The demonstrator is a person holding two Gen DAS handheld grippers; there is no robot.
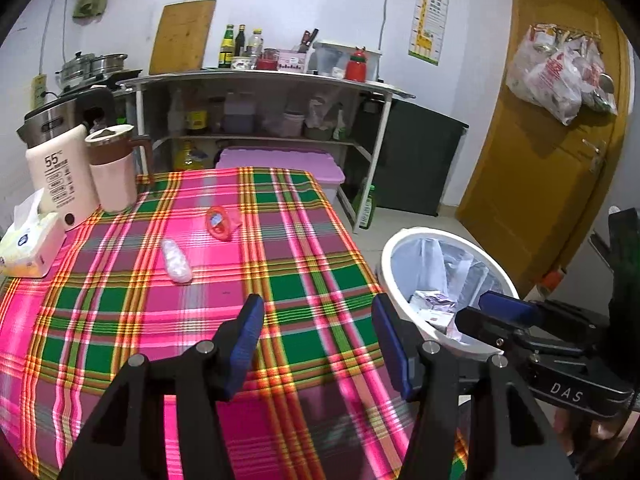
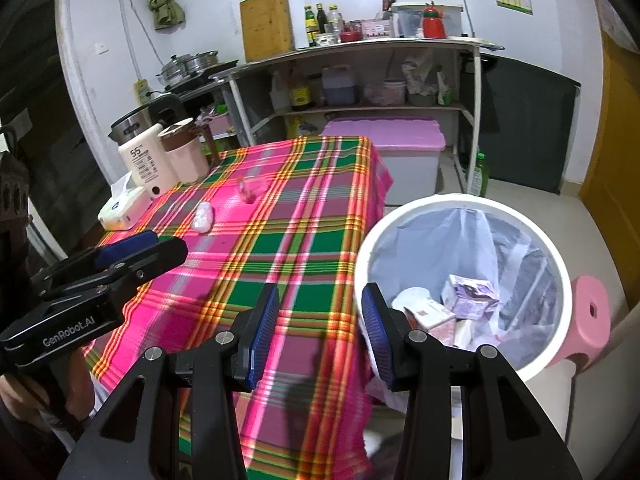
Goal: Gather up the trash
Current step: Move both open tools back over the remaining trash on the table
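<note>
A white crumpled wrapper [image 1: 176,261] and an orange-red plastic wrapper [image 1: 221,222] lie on the plaid tablecloth [image 1: 200,320], far from both grippers. They also show in the right wrist view: the white wrapper [image 2: 203,217] and the orange-red wrapper [image 2: 251,189]. My left gripper [image 1: 318,344] is open and empty above the table's near part. My right gripper [image 2: 320,332] is open and empty between the table edge and the white trash bin [image 2: 560,280]. The bin [image 1: 390,264] has a plastic liner and holds several boxes and papers [image 2: 468,294].
A kettle [image 1: 52,160], a pink jug [image 1: 112,168] and a tissue pack [image 1: 28,244] stand at the table's far left. A shelf with bottles [image 1: 260,80] and a lilac storage box [image 1: 280,164] stand behind. A pink stool [image 2: 592,312] is beside the bin; a door [image 1: 540,140] is at right.
</note>
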